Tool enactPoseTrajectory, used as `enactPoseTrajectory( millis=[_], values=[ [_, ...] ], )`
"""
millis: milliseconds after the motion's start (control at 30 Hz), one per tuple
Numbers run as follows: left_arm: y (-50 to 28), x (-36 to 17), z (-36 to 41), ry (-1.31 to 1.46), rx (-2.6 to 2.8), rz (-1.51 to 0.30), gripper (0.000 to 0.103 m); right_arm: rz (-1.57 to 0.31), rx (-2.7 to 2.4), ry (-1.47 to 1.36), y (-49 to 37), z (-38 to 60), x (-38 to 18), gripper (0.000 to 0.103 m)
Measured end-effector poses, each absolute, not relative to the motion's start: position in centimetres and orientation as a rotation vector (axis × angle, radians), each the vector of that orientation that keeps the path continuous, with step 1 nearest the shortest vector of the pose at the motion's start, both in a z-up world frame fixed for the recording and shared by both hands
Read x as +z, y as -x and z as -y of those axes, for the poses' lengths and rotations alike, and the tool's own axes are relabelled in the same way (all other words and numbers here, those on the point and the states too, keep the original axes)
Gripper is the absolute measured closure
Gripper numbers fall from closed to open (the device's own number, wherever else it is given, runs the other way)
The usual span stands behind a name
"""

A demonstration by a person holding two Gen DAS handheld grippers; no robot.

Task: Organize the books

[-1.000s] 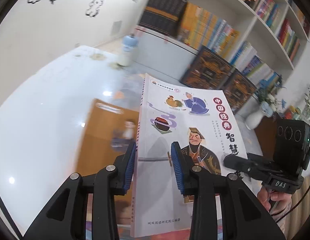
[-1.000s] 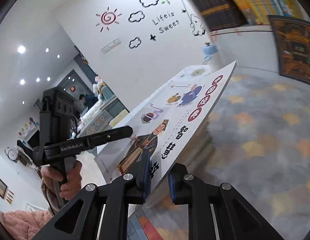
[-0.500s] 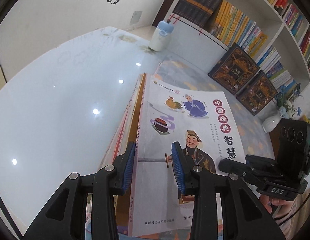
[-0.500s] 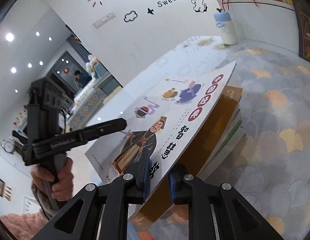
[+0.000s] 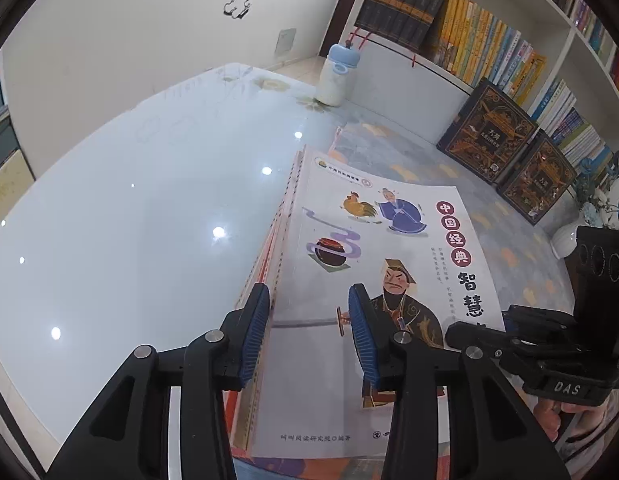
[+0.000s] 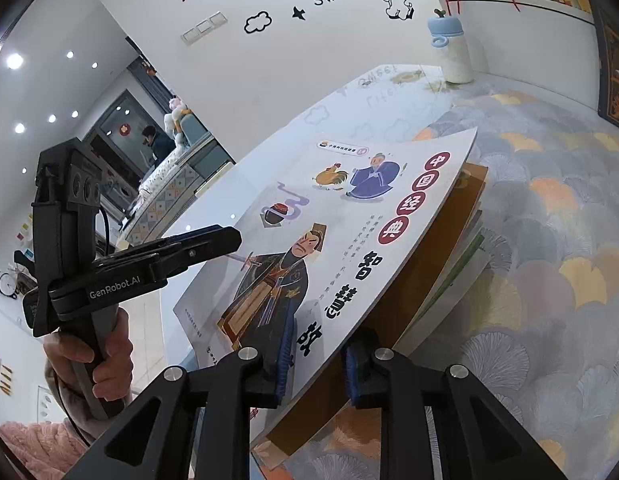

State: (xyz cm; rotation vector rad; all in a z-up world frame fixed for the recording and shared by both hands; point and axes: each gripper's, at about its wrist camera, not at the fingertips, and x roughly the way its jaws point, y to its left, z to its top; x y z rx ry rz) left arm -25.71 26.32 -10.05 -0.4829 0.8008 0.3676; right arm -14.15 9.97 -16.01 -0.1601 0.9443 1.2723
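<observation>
A white illustrated book (image 5: pixel 373 264) with red round title characters lies on top of a stack of books (image 6: pixel 441 264) on the table. My left gripper (image 5: pixel 307 336) straddles its spine edge. Its jaws are opening, and a gap shows between the blue pads (image 5: pixel 255 332) and the book. My right gripper (image 6: pixel 317 364) straddles the opposite long edge of the cover. Its jaws are opening too, and the pads stand off the cover. A hand (image 6: pixel 97 364) holds the left gripper's handle.
A glossy white table (image 5: pixel 129 220) carries a patterned mat (image 6: pixel 549 240) under the stack. A bottle with a blue lid (image 5: pixel 337 76) stands at the far end. Two dark ornate boxed books (image 5: pixel 485 128) lean on a bookshelf (image 5: pixel 489 48). A white vase (image 5: pixel 565 240) stands at the right.
The white book, held tilted above a brown book a second ago, has come down flat onto the stack. Both grippers' jaws now stand wider around its edges.
</observation>
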Motion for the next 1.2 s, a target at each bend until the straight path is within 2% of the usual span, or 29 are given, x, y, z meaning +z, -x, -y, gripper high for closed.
enactPoseTrajectory(
  millis=[33, 67, 100, 133, 167, 200, 267, 433, 633, 833, 1200],
  values=[
    [25.7, -10.1, -26.3, 0.479, 0.382, -0.801, 0.059, -0.949, 1.276, 0.166, 14.3, -10.1, -15.9, 0.070],
    [25.7, -10.0, -26.2, 0.472, 0.399, -0.800, 0.051, -0.949, 1.284, 0.175, 14.6, -10.3, -15.7, 0.060],
    [25.8, -9.8, -26.2, 0.463, 0.416, -0.796, 0.045, -0.947, 1.285, 0.182, 14.8, -10.3, -15.5, 0.054],
    [26.0, -9.5, -26.1, 0.458, 0.424, -0.779, 0.029, -0.939, 1.285, 0.210, 15.2, -10.5, -15.3, 0.039],
    [26.3, -9.1, -25.9, 0.451, 0.424, -0.747, 0.019, -0.930, 1.280, 0.236, 15.6, -10.5, -15.2, 0.026],
    [26.5, -8.7, -25.8, 0.443, 0.428, -0.724, 0.016, -0.909, 1.253, 0.281, 16.0, -10.4, -14.9, 0.023],
    [26.8, -7.8, -25.3, 0.412, 0.462, -0.700, 0.000, -0.865, 1.206, 0.344, 16.6, -9.9, -14.5, 0.022],
    [26.0, -6.2, -22.9, 0.338, 0.514, -0.736, 0.001, -0.775, 1.099, 0.367, 16.6, -5.8, -11.7, 0.020],
    [24.4, -4.2, -15.9, 0.235, 0.388, -0.719, 0.001, -0.670, 0.998, 0.224, 17.2, 2.9, -6.7, 0.000],
    [22.5, -3.6, -9.8, 0.213, 0.246, -0.680, 0.001, -0.687, 0.904, 0.031, 17.5, 10.8, -5.0, 0.000],
    [19.8, -5.7, -4.6, 0.180, 0.129, -0.758, 0.001, -0.615, 0.580, 0.233, 18.4, 13.1, -6.5, 0.000]
  ],
)
